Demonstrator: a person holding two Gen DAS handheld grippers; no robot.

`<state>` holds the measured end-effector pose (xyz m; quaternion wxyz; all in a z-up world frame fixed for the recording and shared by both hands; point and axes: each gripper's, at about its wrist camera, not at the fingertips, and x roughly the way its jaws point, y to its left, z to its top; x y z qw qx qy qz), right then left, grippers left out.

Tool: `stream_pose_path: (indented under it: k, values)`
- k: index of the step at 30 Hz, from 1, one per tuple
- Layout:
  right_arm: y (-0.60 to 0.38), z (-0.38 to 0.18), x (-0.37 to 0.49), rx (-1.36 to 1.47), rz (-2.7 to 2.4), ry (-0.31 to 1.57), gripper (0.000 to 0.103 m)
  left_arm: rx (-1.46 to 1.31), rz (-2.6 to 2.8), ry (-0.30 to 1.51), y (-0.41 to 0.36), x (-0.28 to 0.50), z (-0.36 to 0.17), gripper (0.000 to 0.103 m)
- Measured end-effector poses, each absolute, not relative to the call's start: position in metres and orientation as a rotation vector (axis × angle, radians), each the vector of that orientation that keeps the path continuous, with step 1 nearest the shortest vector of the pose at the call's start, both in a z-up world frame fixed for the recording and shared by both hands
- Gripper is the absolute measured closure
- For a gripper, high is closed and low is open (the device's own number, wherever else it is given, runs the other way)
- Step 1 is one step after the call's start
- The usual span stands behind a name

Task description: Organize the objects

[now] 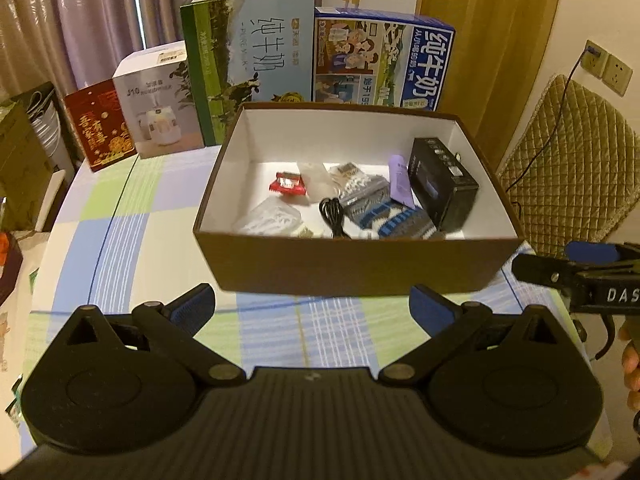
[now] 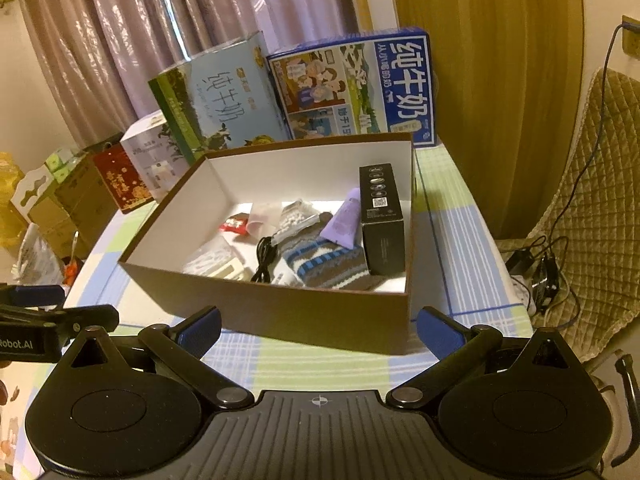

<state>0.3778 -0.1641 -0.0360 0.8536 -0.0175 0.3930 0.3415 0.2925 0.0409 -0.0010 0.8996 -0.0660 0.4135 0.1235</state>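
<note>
Both the left hand-held gripper (image 1: pixel 311 309) and the right hand-held gripper (image 2: pixel 318 330) hover spread wide and empty, with the brown box (image 1: pixel 360 260) at 12 o'clock on the surface (image 1: pixel 120 240). Inside, the black carton (image 1: pixel 444 184) leans at 3 o'clock over the striped sock (image 1: pixel 394 220), purple tube (image 1: pixel 400 180) and black cable (image 1: pixel 334 216). My worry: a reach could snag the cable or tip the carton.

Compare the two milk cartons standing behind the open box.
Colour: the left carton is pale blue with a green side; the right carton is dark blue with cartoon panels.
Height: the left carton stands taller than the right one.
Print: the left carton's lettering reads upright, while the right carton's is upside down, so it appears inverted.
Both stand side by side on the table behind the open box.
</note>
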Motion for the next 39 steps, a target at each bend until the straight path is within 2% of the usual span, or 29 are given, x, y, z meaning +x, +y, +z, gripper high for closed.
stream_pose_path:
  k: [16, 39]
  values:
    - [-0.201, -0.030, 0.326, -0.067, 0.805, 0.830, 0.002, -0.151, 0.291, 0.828, -0.008, 0.222, 0.005, 0.001]
    - [-0.209, -0.018, 0.215, -0.049, 0.718, 0.852, 0.002, -0.185, 0.208, 0.838, 0.008, 0.120, 0.009, 0.001]
